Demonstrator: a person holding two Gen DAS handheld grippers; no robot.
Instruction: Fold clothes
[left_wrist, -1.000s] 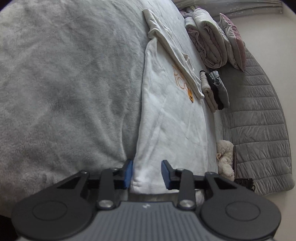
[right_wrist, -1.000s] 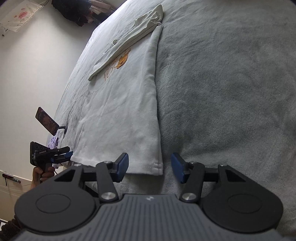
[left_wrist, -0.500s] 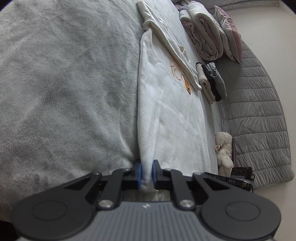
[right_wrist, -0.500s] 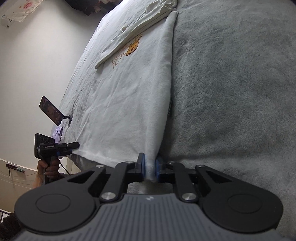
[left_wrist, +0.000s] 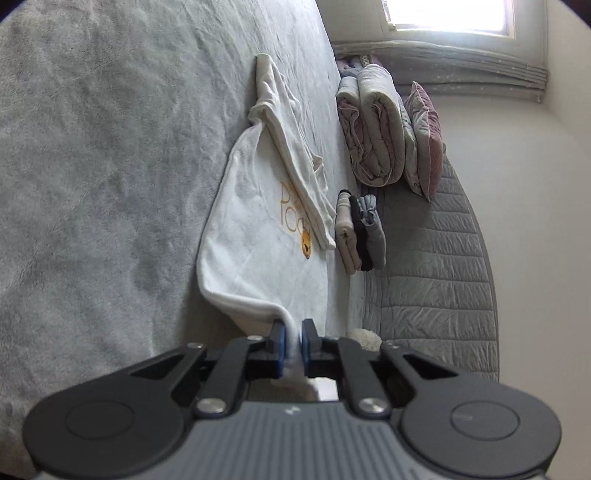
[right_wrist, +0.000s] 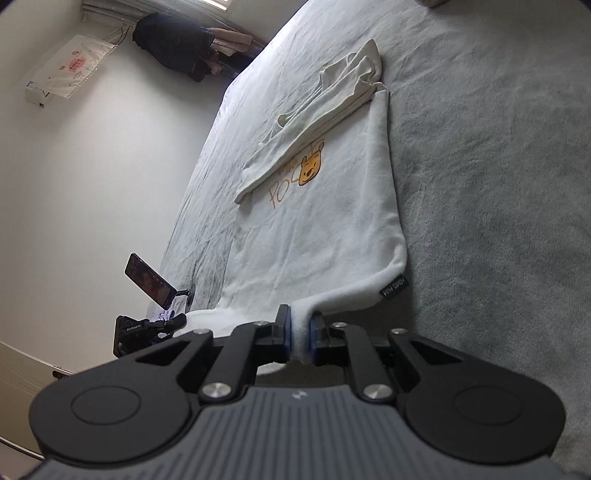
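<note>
Both my grippers are clamped on the white shirt's hem: left gripper (left_wrist: 292, 345) and right gripper (right_wrist: 300, 338), pinching the shirt (left_wrist: 258, 236) at bottom centre of each frame. Since half a second ago the hem has lifted off the grey blanket (left_wrist: 103, 177), sagging between the grips. Shirt's far end lies flat mid-frame, folded sleeve (right_wrist: 325, 122) on top.

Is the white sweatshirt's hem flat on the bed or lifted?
Lifted. Both the left gripper and right gripper pinch the sweatshirt hem, which arches off the bed.
</note>
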